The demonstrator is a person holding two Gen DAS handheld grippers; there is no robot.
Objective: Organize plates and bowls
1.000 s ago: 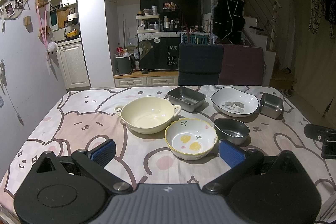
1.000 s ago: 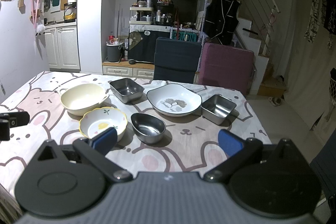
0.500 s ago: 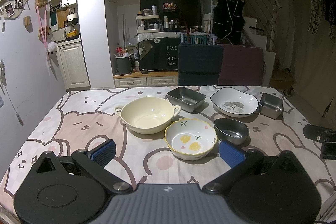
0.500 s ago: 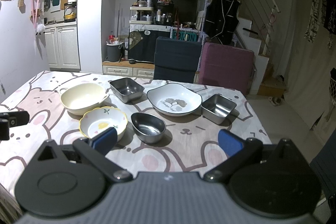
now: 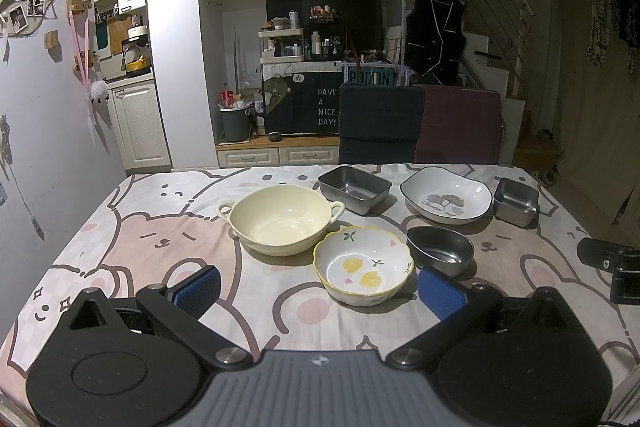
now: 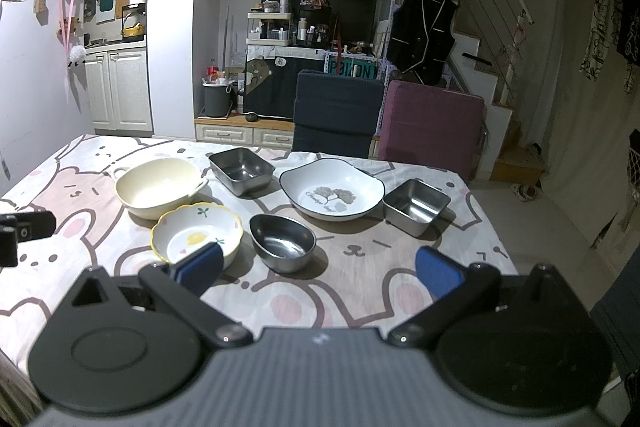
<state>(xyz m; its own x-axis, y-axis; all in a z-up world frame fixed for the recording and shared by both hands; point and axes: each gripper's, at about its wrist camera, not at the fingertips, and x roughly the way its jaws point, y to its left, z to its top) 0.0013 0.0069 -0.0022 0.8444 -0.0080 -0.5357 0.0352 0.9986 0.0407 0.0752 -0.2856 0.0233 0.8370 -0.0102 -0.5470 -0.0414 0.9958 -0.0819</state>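
Several dishes sit on the bear-print tablecloth [image 5: 168,239]. A cream two-handled bowl [image 5: 280,219] is left of centre, with a scalloped lemon-pattern bowl [image 5: 363,265] just in front of it. An oval steel bowl [image 5: 440,250] lies to its right. Behind are a rectangular steel tray [image 5: 354,183], a white leaf-print dish [image 5: 446,195] and a small square steel tin [image 5: 515,201]. My left gripper [image 5: 318,293] is open and empty, near the lemon bowl. My right gripper [image 6: 318,267] is open and empty, in front of the oval steel bowl [image 6: 282,243].
Two chairs, one dark [image 5: 380,125] and one maroon [image 5: 458,125], stand against the table's far edge. A wall [image 5: 44,131] runs along the left side. The table's right edge [image 6: 496,227] drops to open floor. Cabinets and a shelf fill the background.
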